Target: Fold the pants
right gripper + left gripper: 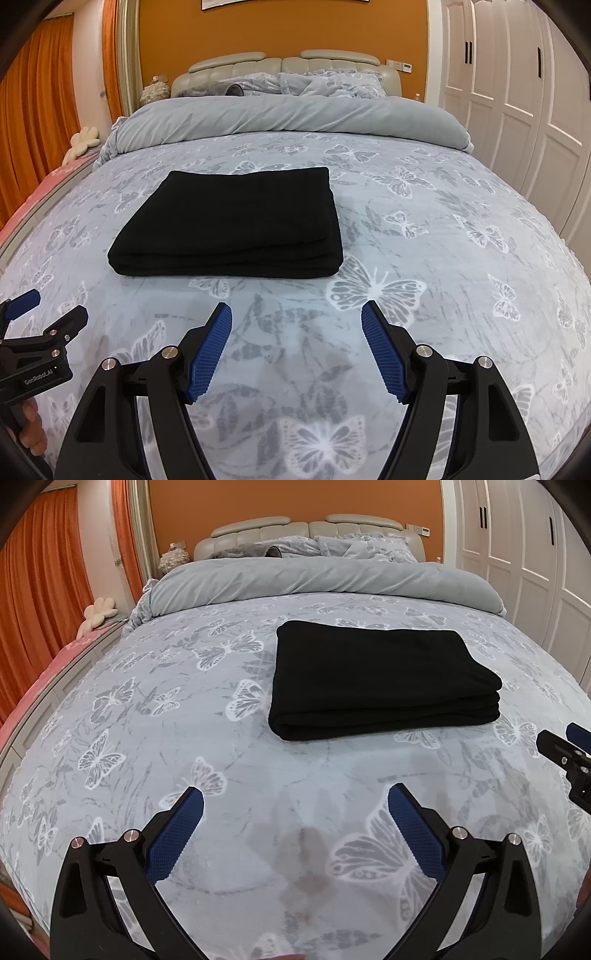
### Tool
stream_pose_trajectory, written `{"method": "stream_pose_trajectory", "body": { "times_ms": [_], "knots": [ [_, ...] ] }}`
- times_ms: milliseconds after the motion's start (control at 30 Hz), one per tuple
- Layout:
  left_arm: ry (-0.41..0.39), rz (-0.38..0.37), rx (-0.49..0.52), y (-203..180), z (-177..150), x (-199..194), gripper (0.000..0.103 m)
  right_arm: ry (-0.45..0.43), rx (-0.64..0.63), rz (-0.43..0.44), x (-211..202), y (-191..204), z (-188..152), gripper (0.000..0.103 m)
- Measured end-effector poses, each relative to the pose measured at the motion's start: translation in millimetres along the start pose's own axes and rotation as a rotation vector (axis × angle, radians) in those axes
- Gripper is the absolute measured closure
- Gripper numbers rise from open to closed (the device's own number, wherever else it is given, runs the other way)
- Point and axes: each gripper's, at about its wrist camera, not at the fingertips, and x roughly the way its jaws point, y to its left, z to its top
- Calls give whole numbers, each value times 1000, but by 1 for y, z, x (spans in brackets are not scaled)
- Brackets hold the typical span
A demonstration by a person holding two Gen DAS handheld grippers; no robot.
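Now you are holding the left gripper [295, 808] and right gripper [296, 321] spread apart and empty, near the folded black pants [236, 225] lying on the butterfly-print bedspread [443, 277], where any careless nudge risks undoing the stacked layers.

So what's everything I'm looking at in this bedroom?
pants: one, black, folded in layers, lying on the bedspread
bedspread: one, grey-blue with white butterflies, covering the bed
duvet: one, plain grey, rolled back toward the pillows
pillows: butterfly print, count unclear, at the headboard
headboard: one, beige, padded
curtains: orange, far left
wardrobe: white doors, far right
left gripper: one, black with blue pads, open, empty
right gripper: one, same, open, empty
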Motion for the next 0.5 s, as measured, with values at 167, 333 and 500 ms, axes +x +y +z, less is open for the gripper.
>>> {"method": "stream_pose_trajectory", "body": {
  "times_ms": [167, 333, 500],
  "knots": [
    [19, -27, -29, 3, 0, 5, 5, 0, -1, 1, 0, 0, 0, 32],
    [15, -24, -62, 9, -1, 8, 6, 2, -6, 4, 1, 0, -1, 32],
    [7, 14, 8, 5, 0, 6, 5, 6, -20, 11, 4, -3, -1, 32]
  ]
}}
